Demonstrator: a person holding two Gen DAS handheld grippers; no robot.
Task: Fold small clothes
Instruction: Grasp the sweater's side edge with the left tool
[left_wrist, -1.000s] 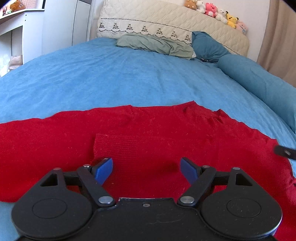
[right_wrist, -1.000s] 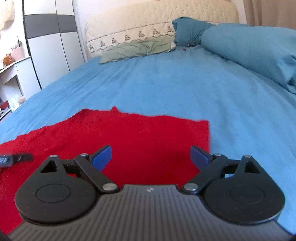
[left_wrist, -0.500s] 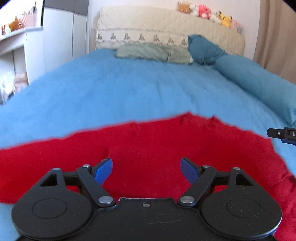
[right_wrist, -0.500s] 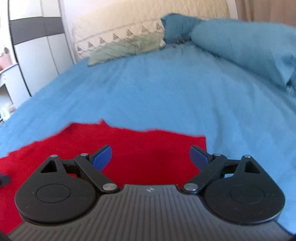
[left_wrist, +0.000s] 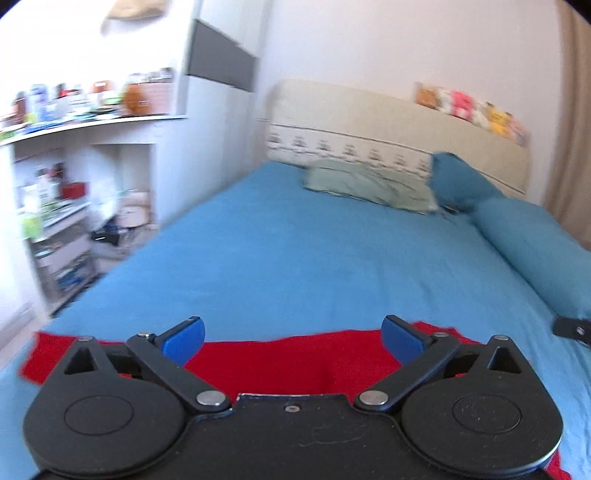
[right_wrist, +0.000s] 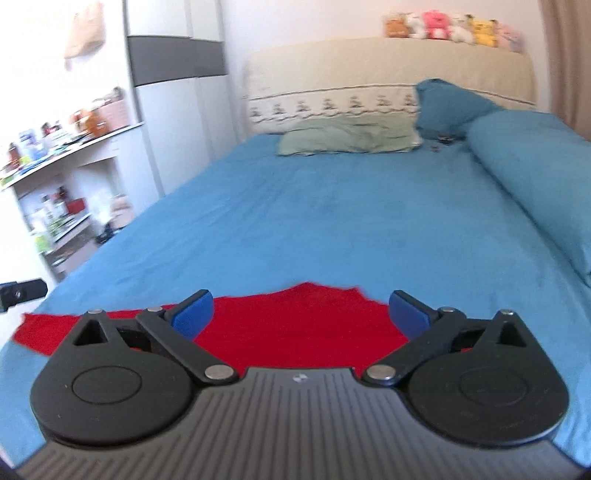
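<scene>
1. While the red garment lies flat on the near end of the blue bed, the left gripper hangs above it with its blue pads spread wide, nothing between them and nothing touched.
2. Beside it, the right gripper is spread just as wide over the same red garment, holding nothing; its blue pads stand clear of the cloth.
3. No writing can be read; only a small pale mark sits on the right gripper's ribbed body, too small to make out.
4. Both tools point up the bed toward the cream headboard, tilted only slightly downward, so the garment shows just at the bottom of each view.
5. Against the headboard lie a green pillow and a teal pillow, with soft toys along its top.
6. Left of the bed stands a cluttered white shelf, blurred.
</scene>
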